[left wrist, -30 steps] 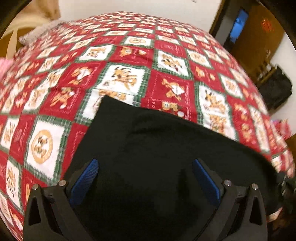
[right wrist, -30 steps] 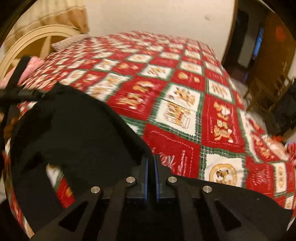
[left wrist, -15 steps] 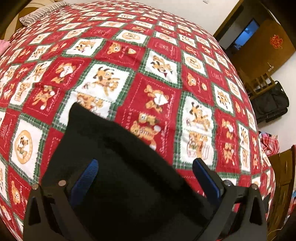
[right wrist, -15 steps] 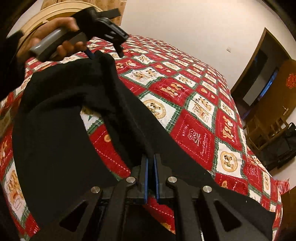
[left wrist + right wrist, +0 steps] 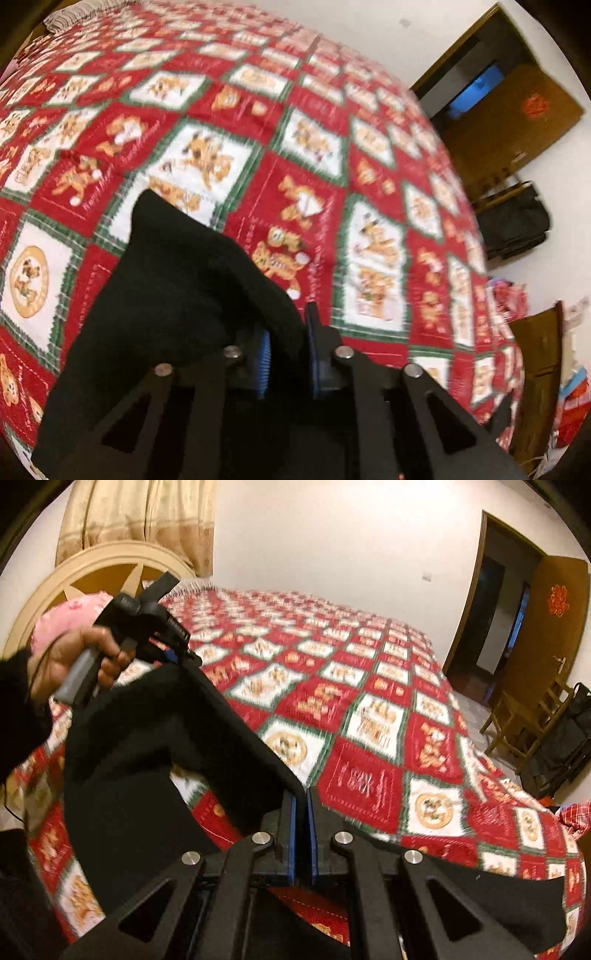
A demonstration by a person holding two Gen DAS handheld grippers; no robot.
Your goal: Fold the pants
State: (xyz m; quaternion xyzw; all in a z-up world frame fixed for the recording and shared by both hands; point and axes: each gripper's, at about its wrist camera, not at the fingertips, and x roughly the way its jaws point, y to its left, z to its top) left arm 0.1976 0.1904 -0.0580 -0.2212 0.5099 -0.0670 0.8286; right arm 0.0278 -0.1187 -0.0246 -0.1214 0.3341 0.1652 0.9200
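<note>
Both grippers pinch the black pants [image 5: 155, 746], which hang stretched between them above the red patchwork bedspread [image 5: 369, 716]. The left gripper [image 5: 286, 343] has just closed its jaws on a bunched fold of the fabric — the right gripper [image 5: 302, 812] is clamped narrow on another edge. A hand [image 5: 70, 661] grips the left tool's handle.
</note>
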